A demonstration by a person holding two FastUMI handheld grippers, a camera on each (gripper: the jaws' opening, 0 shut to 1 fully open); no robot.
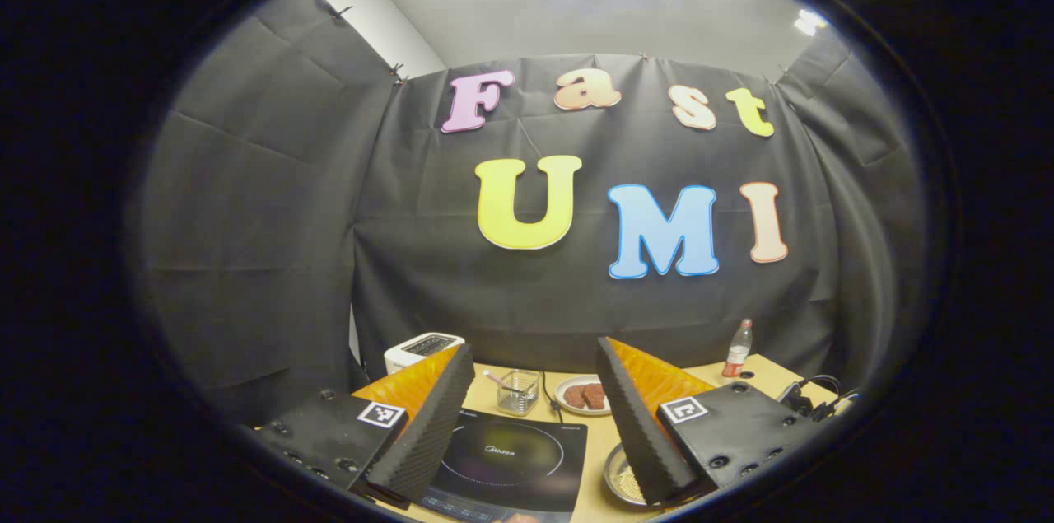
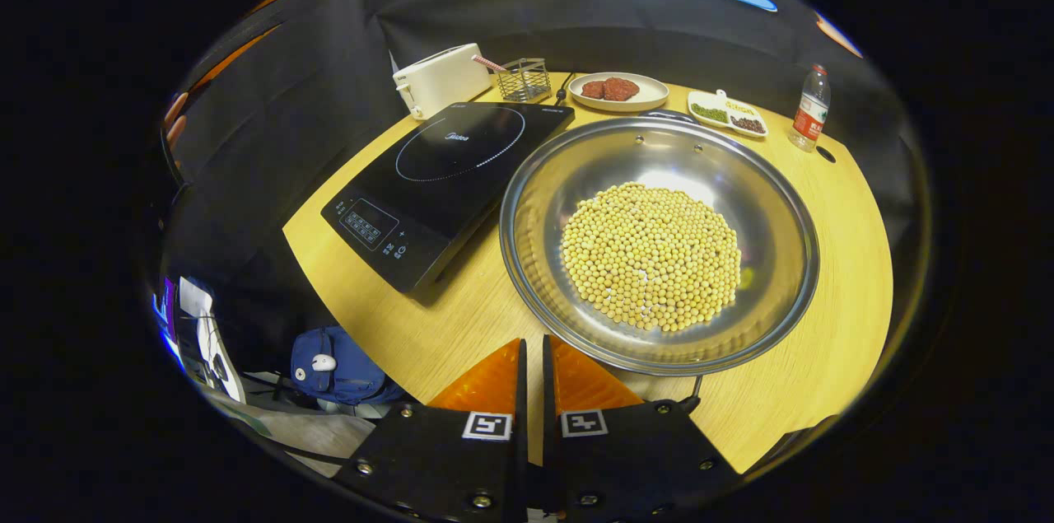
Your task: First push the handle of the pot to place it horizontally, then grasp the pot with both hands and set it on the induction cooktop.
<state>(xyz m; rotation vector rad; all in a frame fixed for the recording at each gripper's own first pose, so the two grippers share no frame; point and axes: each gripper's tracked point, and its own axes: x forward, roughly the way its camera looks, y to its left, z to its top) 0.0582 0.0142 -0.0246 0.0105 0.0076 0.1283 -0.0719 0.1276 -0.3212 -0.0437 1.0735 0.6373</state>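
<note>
Two grippers, nothing held: our left gripper (image 1: pixel 535 416) gapes wide, right gripper (image 2: pixel 533 379) nearly closed. The pot (image 2: pixel 659 247) of beans (image 2: pixel 650 255) sits on the bench (image 2: pixel 832 259) beside the cooktop (image 2: pixel 449 177); we reckon an uneven lift spills them.

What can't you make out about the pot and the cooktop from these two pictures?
- Pot handle: right gripper view, just a dark stub under the near rim, mostly hidden by the right gripper.
- Pot: left gripper view, mostly hidden behind a finger of the left gripper.
- Induction cooktop: left gripper view, near edge cut off.
</note>
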